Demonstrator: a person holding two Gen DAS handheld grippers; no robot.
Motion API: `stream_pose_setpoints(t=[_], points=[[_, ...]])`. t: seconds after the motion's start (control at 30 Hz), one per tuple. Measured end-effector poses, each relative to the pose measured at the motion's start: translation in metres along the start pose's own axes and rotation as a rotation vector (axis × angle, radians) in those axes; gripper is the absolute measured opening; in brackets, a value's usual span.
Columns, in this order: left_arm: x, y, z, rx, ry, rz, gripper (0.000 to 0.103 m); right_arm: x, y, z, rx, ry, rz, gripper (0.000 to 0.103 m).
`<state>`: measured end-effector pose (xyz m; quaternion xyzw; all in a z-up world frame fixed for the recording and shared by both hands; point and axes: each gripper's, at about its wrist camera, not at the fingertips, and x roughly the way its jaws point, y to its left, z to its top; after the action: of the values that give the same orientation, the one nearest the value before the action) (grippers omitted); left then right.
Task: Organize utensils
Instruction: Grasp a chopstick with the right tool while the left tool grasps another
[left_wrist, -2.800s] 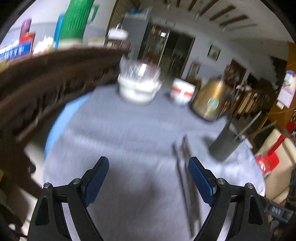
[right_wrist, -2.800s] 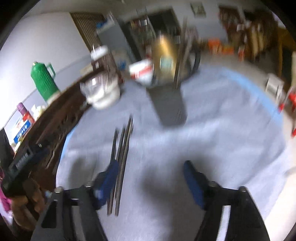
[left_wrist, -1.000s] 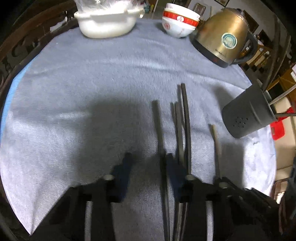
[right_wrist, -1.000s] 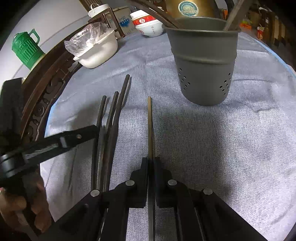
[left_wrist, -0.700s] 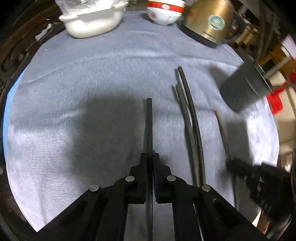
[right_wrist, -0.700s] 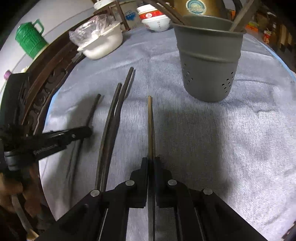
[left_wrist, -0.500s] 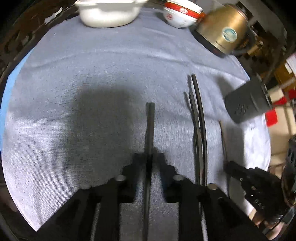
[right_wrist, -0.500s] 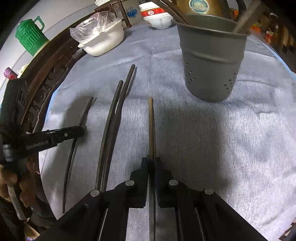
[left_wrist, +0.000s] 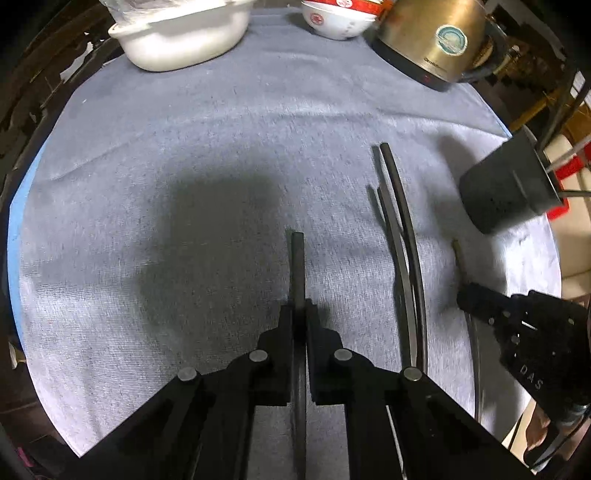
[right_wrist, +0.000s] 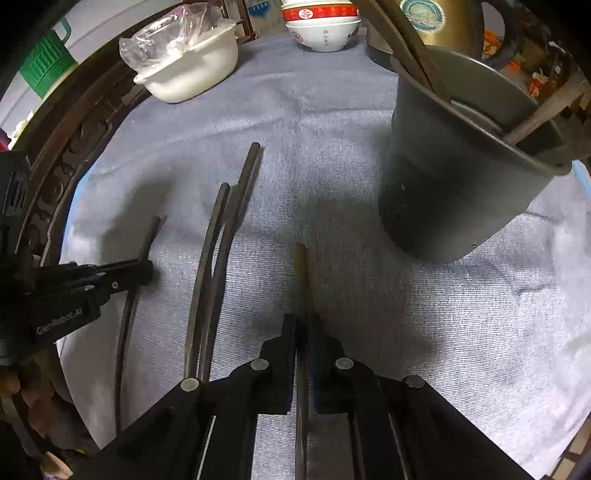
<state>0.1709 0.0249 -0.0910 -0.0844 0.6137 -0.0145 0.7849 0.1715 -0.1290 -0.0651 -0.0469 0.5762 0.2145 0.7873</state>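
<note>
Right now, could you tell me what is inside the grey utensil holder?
A few long utensil handles lean out over the rim of the grey utensil holder. Its wall hides their lower ends and the bottom.

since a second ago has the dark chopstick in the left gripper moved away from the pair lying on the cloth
Yes. In the left wrist view the dark chopstick, clamped in the left gripper, now sits well left of the pair; a second ago it lay close beside them.
</note>
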Motion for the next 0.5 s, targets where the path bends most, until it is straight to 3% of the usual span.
stream_pose_setpoints(t=[0.13,0.37,0.5], points=[[-0.003,0.006,-0.01,0.022,0.028,-0.013,0.007,0.0,0.002,-0.004,-0.042,0.035,-0.014,0.008],[0.002,0.012,0.001,-0.002,0.093,-0.033,0.008,0.01,0.014,0.012,-0.118,0.151,-0.054,0.008],[0.0,0.014,-0.005,-0.016,0.059,-0.047,0.007,0.007,0.017,0.007,-0.118,0.104,-0.065,0.006]])
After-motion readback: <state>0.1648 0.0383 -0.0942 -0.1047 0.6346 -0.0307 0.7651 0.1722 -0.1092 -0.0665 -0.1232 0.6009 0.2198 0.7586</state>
